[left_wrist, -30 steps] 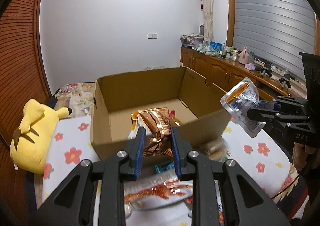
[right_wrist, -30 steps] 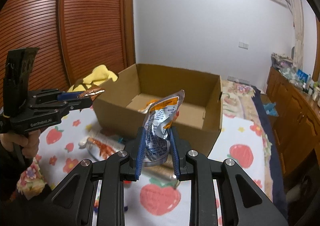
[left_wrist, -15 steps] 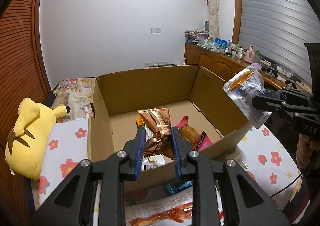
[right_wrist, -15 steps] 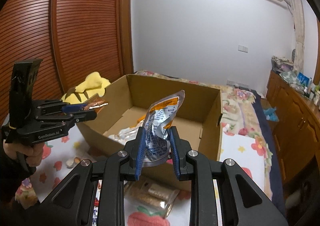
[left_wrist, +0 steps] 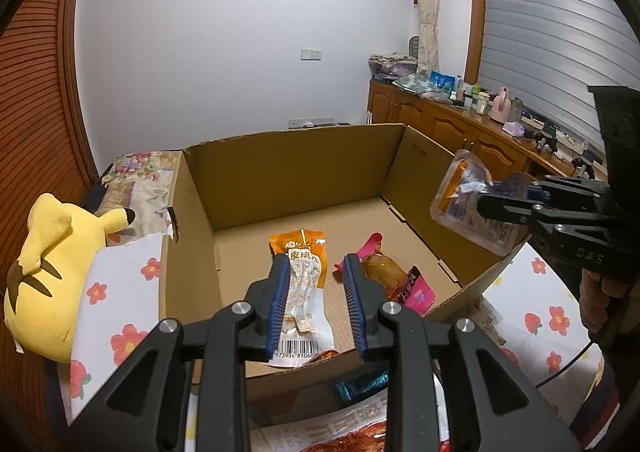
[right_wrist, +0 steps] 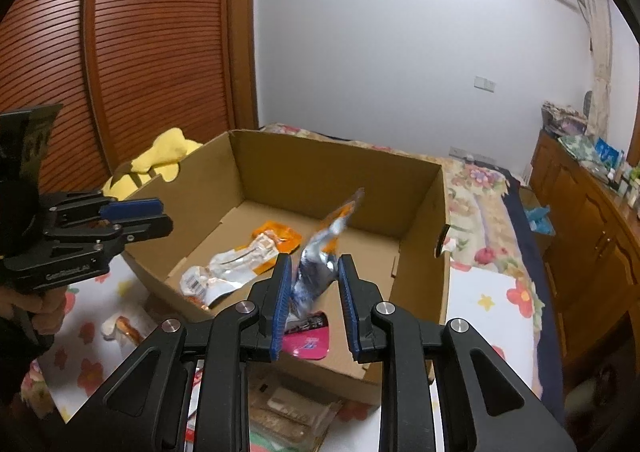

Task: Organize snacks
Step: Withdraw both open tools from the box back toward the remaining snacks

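The right gripper (right_wrist: 314, 259) is clamped on a silver-and-orange pouch (right_wrist: 336, 219), holding it over the cardboard box (left_wrist: 288, 167), above its right wall. The pouch's long axis runs up and away from the fingers, orange end on top, tipped toward the far wall. It's too blurry to read.

The left gripper (left_wrist: 315, 264) has its jaws opening with nothing between them. Under it, an orange-and-white packet (left_wrist: 304, 284) lies flat on the box floor, long axis running near wall to far wall, orange end away. It has Chinese print and a barcode reading "973934 8106". A pink packet (left_wrist: 416, 294) lies just right of it. The right gripper's body says "DAS".
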A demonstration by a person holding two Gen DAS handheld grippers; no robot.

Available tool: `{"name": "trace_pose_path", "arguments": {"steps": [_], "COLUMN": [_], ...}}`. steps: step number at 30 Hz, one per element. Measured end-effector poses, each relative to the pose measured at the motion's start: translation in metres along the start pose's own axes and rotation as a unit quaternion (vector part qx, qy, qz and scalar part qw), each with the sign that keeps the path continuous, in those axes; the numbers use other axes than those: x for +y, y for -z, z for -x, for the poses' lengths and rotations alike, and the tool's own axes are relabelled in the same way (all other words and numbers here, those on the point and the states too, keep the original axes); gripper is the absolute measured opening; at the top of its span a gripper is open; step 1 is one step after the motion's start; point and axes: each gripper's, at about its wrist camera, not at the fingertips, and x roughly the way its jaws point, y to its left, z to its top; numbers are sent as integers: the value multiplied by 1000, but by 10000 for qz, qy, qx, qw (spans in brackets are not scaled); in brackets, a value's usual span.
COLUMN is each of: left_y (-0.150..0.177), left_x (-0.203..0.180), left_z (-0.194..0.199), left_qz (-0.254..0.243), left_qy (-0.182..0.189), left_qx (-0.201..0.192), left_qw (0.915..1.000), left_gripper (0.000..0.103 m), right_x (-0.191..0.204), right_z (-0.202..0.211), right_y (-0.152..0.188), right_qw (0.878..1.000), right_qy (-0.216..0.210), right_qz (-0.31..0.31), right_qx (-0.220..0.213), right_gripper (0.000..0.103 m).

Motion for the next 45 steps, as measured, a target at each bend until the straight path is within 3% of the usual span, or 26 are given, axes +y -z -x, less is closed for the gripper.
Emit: {"name": "trace_pose_path", "arguments": {"steps": [24, 35, 45], "left_y": [5, 19, 56], "left_x": [-8, -19, -30], "left_z": [15, 48, 79], "left_qz": [-111, -124, -180], "left_qy": [11, 10, -101], "left_qx": [-66, -137, -47], "left_qw": [9999, 9998, 9998], "left_gripper": [30, 38, 50], "right_x": [-13, -3, 28], "right_z": [-13, 25, 66], "right_y": [1, 2, 32], "right_qw": [9995, 9997, 9996], "right_qy": [72, 79, -63], "right_qz": [-237, -240, -282], "right_qx": [175, -37, -30], "right_gripper": [21, 30, 51]}}
